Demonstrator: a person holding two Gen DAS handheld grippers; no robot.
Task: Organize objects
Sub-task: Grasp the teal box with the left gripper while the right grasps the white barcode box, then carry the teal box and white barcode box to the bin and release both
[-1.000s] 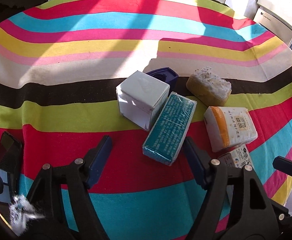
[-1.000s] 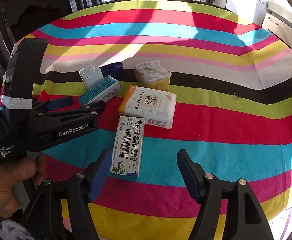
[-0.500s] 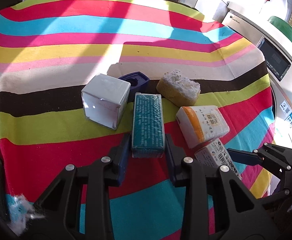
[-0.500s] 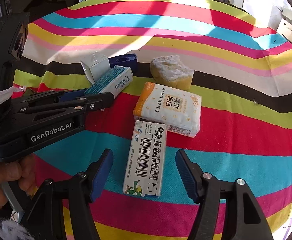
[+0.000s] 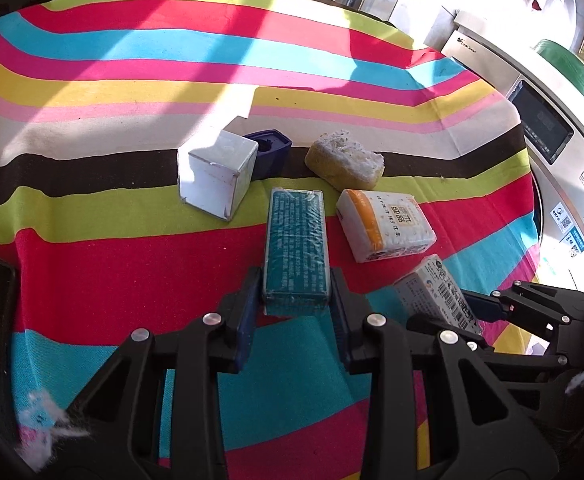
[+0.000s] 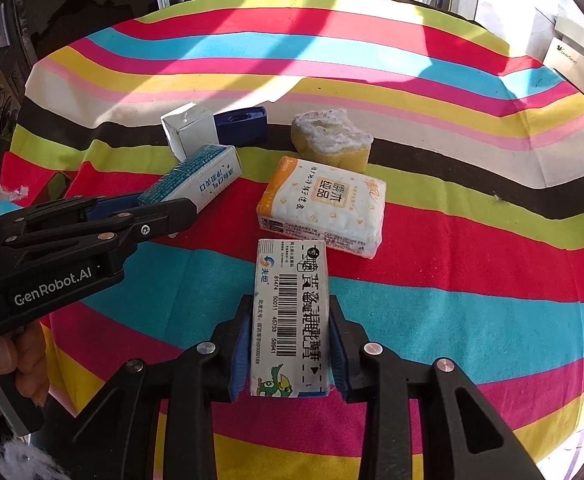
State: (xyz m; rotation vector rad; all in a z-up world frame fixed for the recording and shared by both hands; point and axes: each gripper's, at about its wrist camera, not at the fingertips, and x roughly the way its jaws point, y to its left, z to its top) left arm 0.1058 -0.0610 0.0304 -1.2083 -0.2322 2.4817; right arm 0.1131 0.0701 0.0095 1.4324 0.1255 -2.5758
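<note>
Both hand-held tongs are down on the striped tablecloth (image 5: 131, 272), each pinched on a box. Left gripper (image 5: 296, 300): pads pressed flat against the long sides of the teal box (image 5: 296, 248), clamped at its near end; the box looks tipped up slightly off the cloth. Right gripper (image 6: 289, 344): clamped on the white barcode box (image 6: 289, 312), gripped low on its near half, far end toward the tissue pack (image 6: 324, 208).

Untouched on the cloth: white cube box (image 5: 215, 172), dark blue case (image 5: 269, 152) just behind it, yellow sponge (image 5: 346, 160) near the tissue pack.

Step in hand, as I read it: grasp complete on both boxes, lift and placement not yet done. No bin or tray is in view, so the destination is unclear.

Next move calls for lifting each box clear without dragging the cloth, keeping the two tongs apart since they work close together, and setting the boxes in line.
</note>
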